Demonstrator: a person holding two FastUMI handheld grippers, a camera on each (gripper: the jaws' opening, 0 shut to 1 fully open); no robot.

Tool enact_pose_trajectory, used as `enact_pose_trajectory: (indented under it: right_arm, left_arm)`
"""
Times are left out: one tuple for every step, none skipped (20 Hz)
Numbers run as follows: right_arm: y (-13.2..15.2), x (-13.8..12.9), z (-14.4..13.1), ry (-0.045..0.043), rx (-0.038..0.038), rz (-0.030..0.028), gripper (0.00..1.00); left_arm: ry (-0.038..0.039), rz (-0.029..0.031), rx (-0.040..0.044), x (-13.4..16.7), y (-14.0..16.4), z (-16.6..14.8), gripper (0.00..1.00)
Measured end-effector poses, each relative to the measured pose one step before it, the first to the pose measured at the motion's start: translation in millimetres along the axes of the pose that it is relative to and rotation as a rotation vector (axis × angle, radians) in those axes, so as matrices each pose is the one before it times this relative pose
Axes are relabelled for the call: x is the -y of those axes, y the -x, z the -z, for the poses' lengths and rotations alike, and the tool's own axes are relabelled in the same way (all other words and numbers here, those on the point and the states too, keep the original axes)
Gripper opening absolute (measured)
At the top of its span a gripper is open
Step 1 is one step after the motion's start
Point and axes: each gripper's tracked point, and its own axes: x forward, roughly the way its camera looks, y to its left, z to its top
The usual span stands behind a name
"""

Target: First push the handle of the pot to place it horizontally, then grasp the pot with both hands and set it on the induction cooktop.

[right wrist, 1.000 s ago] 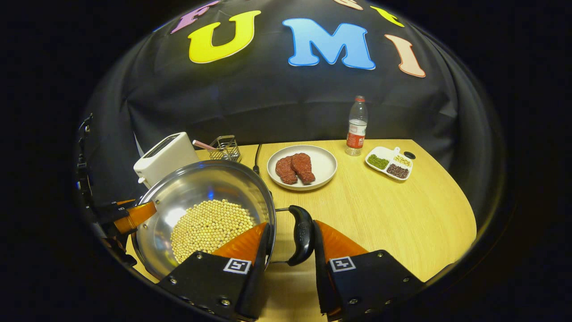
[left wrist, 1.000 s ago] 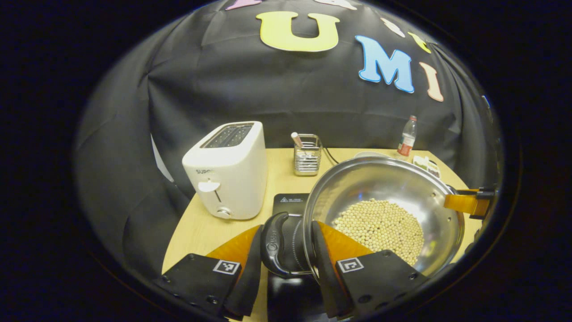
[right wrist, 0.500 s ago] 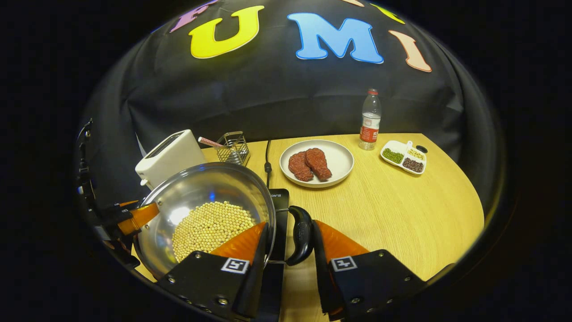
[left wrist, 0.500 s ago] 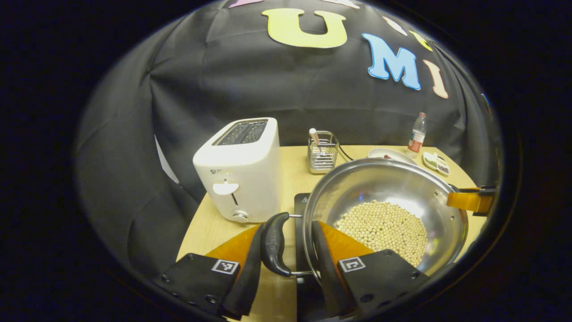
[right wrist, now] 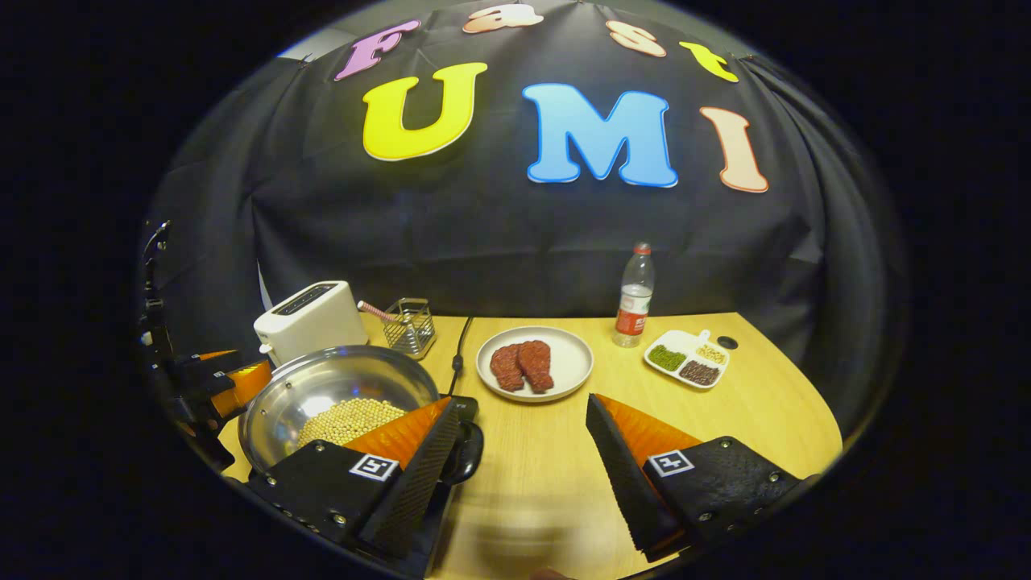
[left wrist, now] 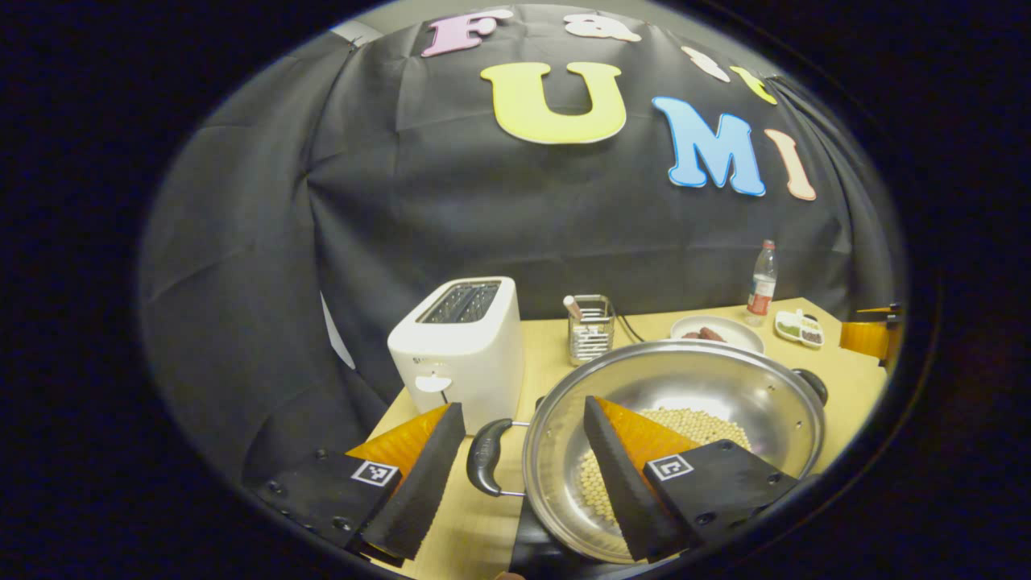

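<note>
Both tongs gape wide, gripping nothing: left gripper [left wrist: 515,467] straddles the pot's [left wrist: 709,387] near handle [left wrist: 486,456]; right gripper [right wrist: 515,451] hangs beside it. Cooktop [right wrist: 465,405] sits mostly hidden beneath the pot.

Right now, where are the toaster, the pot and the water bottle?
toaster [left wrist: 459,346], left gripper view, its white front.
pot [left wrist: 709,387], left gripper view, bare inner wall.
water bottle [right wrist: 633,298], right gripper view, its label.
</note>
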Motion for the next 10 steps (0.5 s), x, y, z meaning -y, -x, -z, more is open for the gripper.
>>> enact_pose_trajectory:
  right_arm:
    - [7.78,11.63,-8.21,0.00117,0.03144,0.01189,0.97]
    - [10.96,11.29,-8.02,0.00031,0.03038,0.00866,0.97]
    - [8.36,10.43,-7.58,0.00427,0.02965,0.00641,0.97]
    - [11.36,10.59,-6.45,0.0075,0.02595,0.00408,0.97]
    - [9.65,9.67,-6.6,0.0081,0.02366,0.00148,0.97]
    - [10.97,9.46,-6.52,0.00863,0.02183,-0.0003,0.97]
    - [11.29,9.34,-6.57,0.00371,0.02585,0.00146,0.97]
    - [13.3,9.78,-6.93,-0.00126,0.02577,-0.00163,0.97]
    - [13.01,8.92,-7.24,-0.00227,0.02599,-0.00286,0.97]
    - [13.98,6.92,-6.93,-0.00198,0.02017,-0.00687,0.96]
  left_arm:
    - [-0.00208,0.00437,0.02997,8.56,9.11,-11.52,0.97]
    - [-0.00378,0.00101,0.02892,9.11,9.39,-12.95,0.97]
    - [-0.00179,0.00037,0.03295,10.1,13.0,-13.08,0.97]
    - [-0.00038,0.00136,0.02734,12.13,10.02,-13.54,0.96]
    - [0.00294,0.0025,0.02804,13.27,11.77,-13.5,0.97]
    - [0.00684,0.0042,0.02601,13.33,10.24,-13.58,0.97]
    - [0.00774,0.00617,0.0236,13.16,12.36,-13.5,1.0]
    - [0.00434,0.00834,0.02067,14.02,11.49,-11.74,0.97]
    - [-0.00055,0.00041,0.02274,11.73,12.92,-10.21,1.0]
    - [-0.00038,0.00282,0.02355,10.21,13.02,-11.52,0.96]
